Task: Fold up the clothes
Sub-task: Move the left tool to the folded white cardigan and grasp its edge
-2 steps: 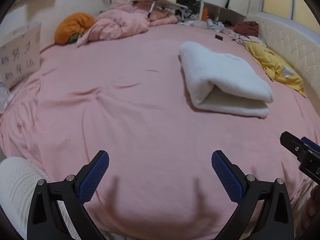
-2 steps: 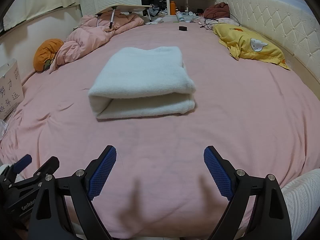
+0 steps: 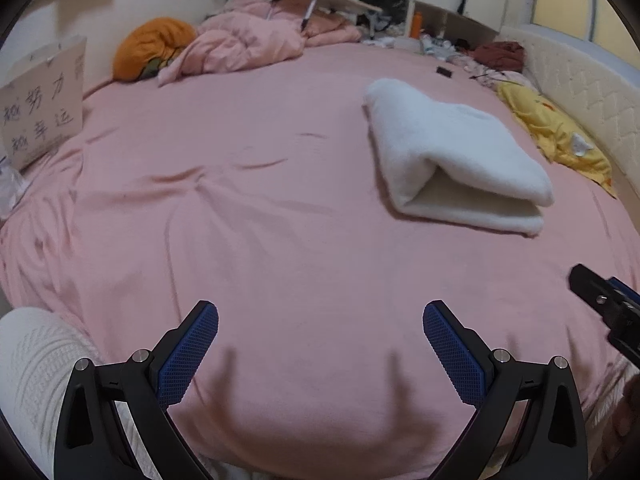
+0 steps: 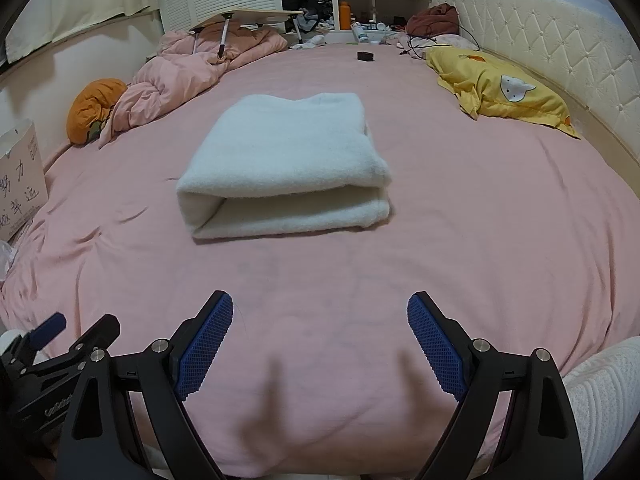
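A thick white fleece garment [image 4: 286, 164] lies folded into a flat bundle on the pink bed sheet [image 4: 460, 240]; the left wrist view shows the same garment [image 3: 452, 152] at the right. My left gripper [image 3: 320, 322] hovers open over bare sheet near the bed's front edge, well short of the bundle. My right gripper [image 4: 320, 316] is open too, empty, straight in front of the bundle and some way back from it. The right gripper's tip pokes into the left wrist view at the right edge [image 3: 600, 300], and the left gripper's body shows at lower left [image 4: 60, 352].
A crumpled pink duvet [image 4: 192, 68] and an orange cushion [image 4: 94, 108] lie at the back left, under a small folding table [image 4: 248, 16]. A yellow pillow [image 4: 504, 88] rests against the padded headboard [image 4: 560, 48]. A handwritten cardboard sign [image 3: 40, 100] stands at left. A small black object [image 4: 366, 56] sits far back.
Nothing has visibly moved apart from a slight camera shift; both grippers stay open and the bundle lies as before.
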`<state>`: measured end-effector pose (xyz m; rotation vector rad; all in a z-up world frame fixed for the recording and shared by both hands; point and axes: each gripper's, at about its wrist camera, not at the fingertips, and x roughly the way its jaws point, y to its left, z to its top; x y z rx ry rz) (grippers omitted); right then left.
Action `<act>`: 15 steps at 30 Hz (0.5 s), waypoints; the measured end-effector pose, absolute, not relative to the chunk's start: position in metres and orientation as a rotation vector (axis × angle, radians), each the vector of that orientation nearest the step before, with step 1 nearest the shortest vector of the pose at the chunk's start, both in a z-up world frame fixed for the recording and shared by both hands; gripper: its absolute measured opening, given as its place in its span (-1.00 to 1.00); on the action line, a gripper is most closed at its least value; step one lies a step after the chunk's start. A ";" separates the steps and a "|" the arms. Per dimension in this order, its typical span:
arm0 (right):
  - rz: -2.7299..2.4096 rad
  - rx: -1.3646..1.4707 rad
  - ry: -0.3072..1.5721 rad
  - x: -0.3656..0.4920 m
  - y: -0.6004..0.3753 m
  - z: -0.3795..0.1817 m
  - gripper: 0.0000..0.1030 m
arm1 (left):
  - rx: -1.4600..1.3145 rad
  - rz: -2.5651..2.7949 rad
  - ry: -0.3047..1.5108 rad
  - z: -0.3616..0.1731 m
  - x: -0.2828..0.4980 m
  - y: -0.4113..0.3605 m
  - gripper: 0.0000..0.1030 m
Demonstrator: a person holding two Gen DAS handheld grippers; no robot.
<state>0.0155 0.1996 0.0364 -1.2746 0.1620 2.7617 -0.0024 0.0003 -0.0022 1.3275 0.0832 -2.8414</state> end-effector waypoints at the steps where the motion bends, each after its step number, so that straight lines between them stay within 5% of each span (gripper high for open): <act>1: 2.763 -1.276 0.165 0.016 0.200 0.036 0.73 | 1.329 -2.840 0.076 -0.003 -0.003 0.000 1.00; 15: 2.771 -1.252 0.319 0.007 0.226 0.042 0.73 | 1.355 -2.827 -0.030 -0.015 -0.017 0.002 1.00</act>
